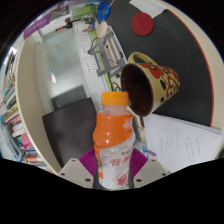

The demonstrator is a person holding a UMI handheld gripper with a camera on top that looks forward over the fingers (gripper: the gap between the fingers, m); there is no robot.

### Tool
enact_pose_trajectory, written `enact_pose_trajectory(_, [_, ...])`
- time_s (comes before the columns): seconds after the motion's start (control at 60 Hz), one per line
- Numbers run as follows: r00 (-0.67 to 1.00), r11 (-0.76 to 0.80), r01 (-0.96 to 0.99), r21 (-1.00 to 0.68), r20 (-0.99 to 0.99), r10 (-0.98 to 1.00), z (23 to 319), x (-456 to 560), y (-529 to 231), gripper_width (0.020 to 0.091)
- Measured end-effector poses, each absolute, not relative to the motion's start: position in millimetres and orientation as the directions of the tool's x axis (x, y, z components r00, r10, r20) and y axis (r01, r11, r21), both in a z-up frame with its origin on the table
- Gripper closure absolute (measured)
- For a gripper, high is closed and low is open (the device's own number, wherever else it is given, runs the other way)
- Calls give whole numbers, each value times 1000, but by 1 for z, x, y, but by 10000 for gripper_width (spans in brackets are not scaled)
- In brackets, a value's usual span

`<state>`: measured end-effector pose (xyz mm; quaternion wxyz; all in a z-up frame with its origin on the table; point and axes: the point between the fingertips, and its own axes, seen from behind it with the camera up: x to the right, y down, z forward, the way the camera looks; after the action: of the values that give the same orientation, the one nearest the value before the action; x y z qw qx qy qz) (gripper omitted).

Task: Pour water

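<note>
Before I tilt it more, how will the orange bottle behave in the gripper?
The orange bottle looks full of liquid, so probably heavy for its size. Its smooth plastic label may slip between the fingers. The cap seems on, so tilting toward the mug likely spills nothing.

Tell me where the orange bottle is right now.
In the gripper view, the orange bottle stands between the tool's fingers, its cap just beside the rim of the tilted patterned mug.

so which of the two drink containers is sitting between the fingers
The orange-capped bottle stands upright between the gripper fingers. The patterned yellow mug lies beyond it, tilted with its dark opening facing the bottle.
</note>
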<state>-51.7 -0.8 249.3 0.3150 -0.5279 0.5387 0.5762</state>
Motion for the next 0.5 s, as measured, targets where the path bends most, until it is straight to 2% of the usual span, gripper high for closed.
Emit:
enact_pose_trajectory(0.183, [-242,-228,-926,302,-936,-255,240,-48,-3,703])
enact_pose_trajectory(0.283, [-150,-253,-944,212,-958,-246,250,-43,-5,701])
enact_pose_trajectory(0.4, [213,-316,-935,-159,-967,-142,275,-27,-10,701])
enact_pose_trajectory(0.5, [622,-285,-765,-577,-777,-98,305,20,-18,693])
